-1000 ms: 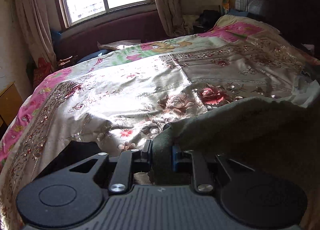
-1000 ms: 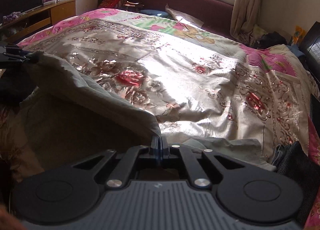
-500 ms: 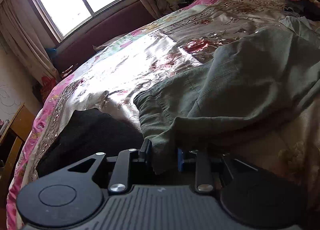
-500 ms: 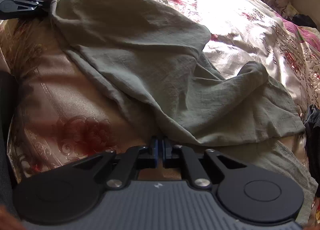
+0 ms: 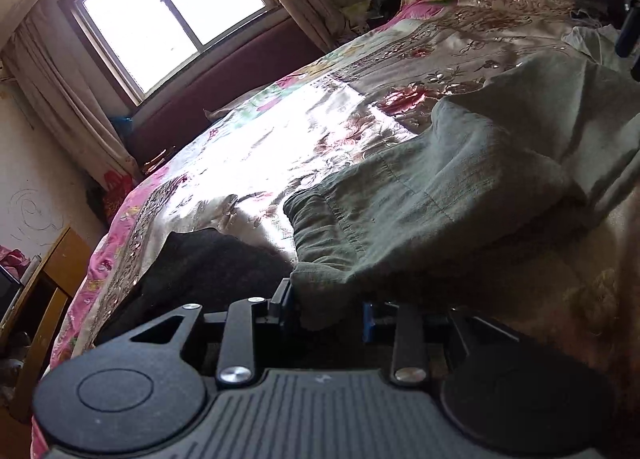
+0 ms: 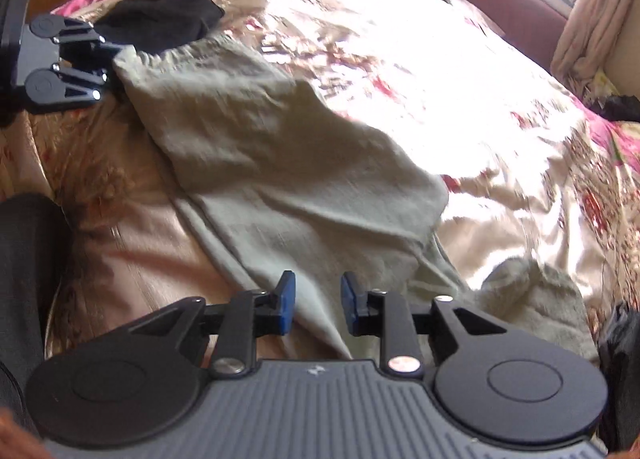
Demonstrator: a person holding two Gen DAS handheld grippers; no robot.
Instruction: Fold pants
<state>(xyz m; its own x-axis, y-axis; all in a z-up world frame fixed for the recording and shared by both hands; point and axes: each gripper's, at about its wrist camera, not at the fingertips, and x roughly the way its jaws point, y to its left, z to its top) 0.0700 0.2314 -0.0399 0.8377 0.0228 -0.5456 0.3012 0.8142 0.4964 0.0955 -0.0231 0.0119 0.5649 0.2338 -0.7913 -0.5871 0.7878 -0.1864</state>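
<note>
The pants, grey-green in colour, lie spread across the near part of the floral bedspread, running from the waistband at the far left of the right wrist view to a bunched portion at the lower right. The left gripper has its jaws parted, and a thick fold of the elastic waistband sits between the blue pads; the fabric touches the left pad, but contact with the right pad cannot be confirmed, so a pinch on the cloth cannot be determined from this view. In the right wrist view, the same gripper appears at the upper left, at the waistband corner, and its finger gap is not resolvable there. The right gripper has its jaws spread apart, with the blue pads clearly separated and the pants fabric lying beneath and between them without being clamped. A black garment lies on the bedspread just beside the waistband, on its far-left side. A window with curtains stands beyond the bed.
</note>
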